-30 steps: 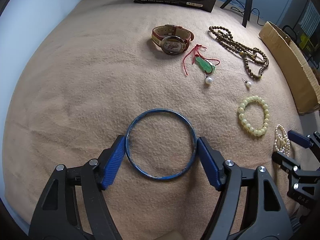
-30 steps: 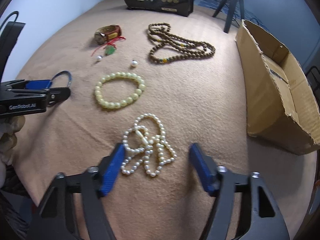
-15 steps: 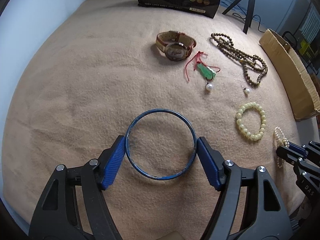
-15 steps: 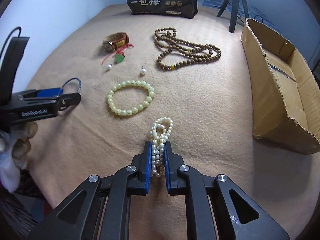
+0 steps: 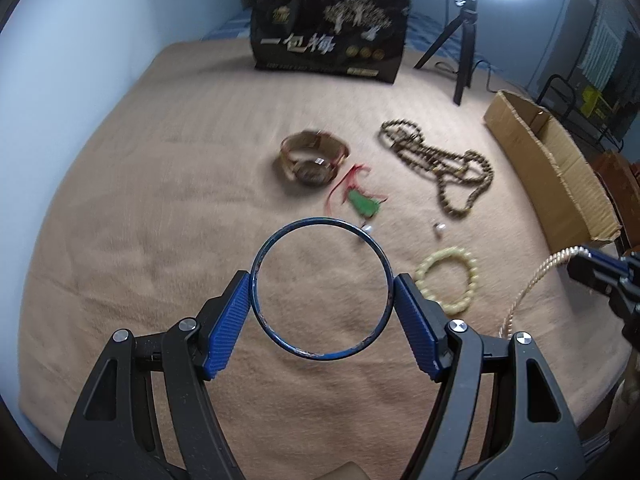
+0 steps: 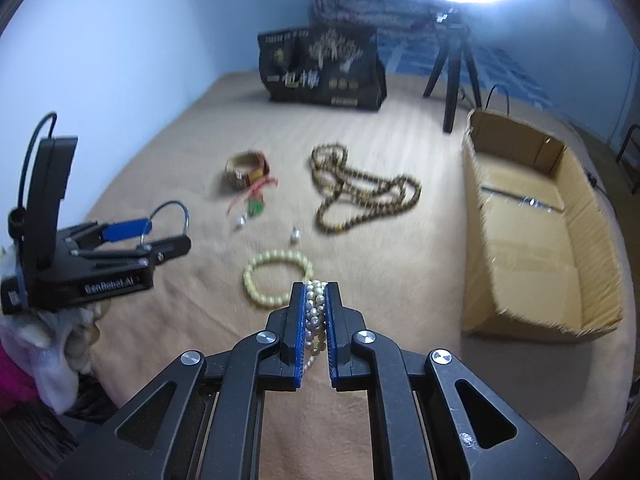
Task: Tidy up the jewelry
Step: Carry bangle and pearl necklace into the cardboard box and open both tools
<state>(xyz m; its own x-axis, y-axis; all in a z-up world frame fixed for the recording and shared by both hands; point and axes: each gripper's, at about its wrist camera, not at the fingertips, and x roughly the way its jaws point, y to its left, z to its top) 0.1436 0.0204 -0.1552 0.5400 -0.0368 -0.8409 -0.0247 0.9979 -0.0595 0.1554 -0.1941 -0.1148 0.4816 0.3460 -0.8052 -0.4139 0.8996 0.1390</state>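
Jewelry, two pieces gripped and lifted above the tan blanket (image 5: 160, 200).

The left gripper (image 5: 320, 300) is clamped across a blue bangle (image 5: 320, 288); the right gripper (image 6: 314, 320) is pinched together on a pearl strand (image 6: 314, 312), which hangs from it in the left view. Lying on the blanket: a watch (image 5: 312, 156), a green pendant (image 5: 362, 204) on red cord, brown prayer beads (image 5: 440, 164), a yellow bead bracelet (image 5: 448, 284) and what look like two loose pearls, blurred. A cardboard box (image 6: 536, 236) sits open at the right.
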